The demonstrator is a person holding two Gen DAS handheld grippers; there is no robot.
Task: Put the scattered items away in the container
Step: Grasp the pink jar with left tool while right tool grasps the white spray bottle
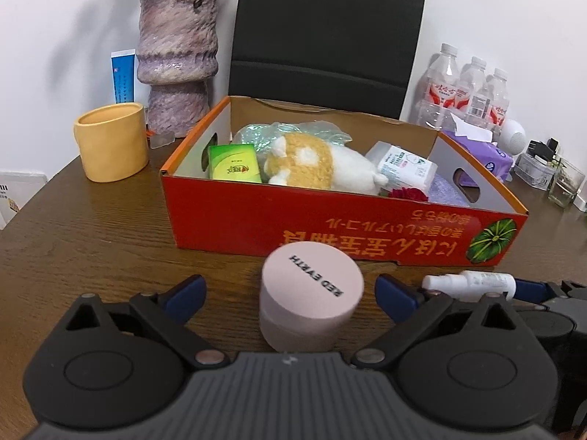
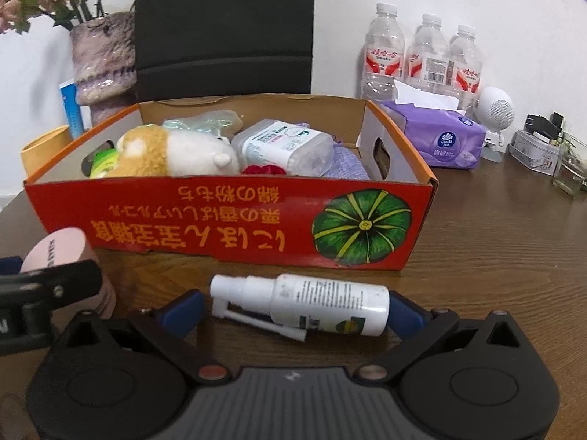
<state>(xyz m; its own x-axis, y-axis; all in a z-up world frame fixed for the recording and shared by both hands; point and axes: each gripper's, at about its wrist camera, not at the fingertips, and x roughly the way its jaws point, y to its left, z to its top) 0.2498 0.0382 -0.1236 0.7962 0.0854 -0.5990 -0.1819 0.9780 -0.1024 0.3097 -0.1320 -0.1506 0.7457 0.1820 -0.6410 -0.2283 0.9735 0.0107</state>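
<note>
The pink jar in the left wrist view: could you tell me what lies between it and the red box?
Only bare wooden table lies between the pink jar and the red box, as the left wrist view shows.

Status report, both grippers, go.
Left gripper open around pink jar, no contact yet. Right gripper open around white spray bottle lying flat. Both on table, short of red box. Nothing in the way.

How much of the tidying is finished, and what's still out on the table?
Mostly done: the red box already holds a plush toy, green packet and wipes pack. The open left gripper straddles the pink jar; the open right gripper brackets the white spray bottle. Both remain outside.
</note>
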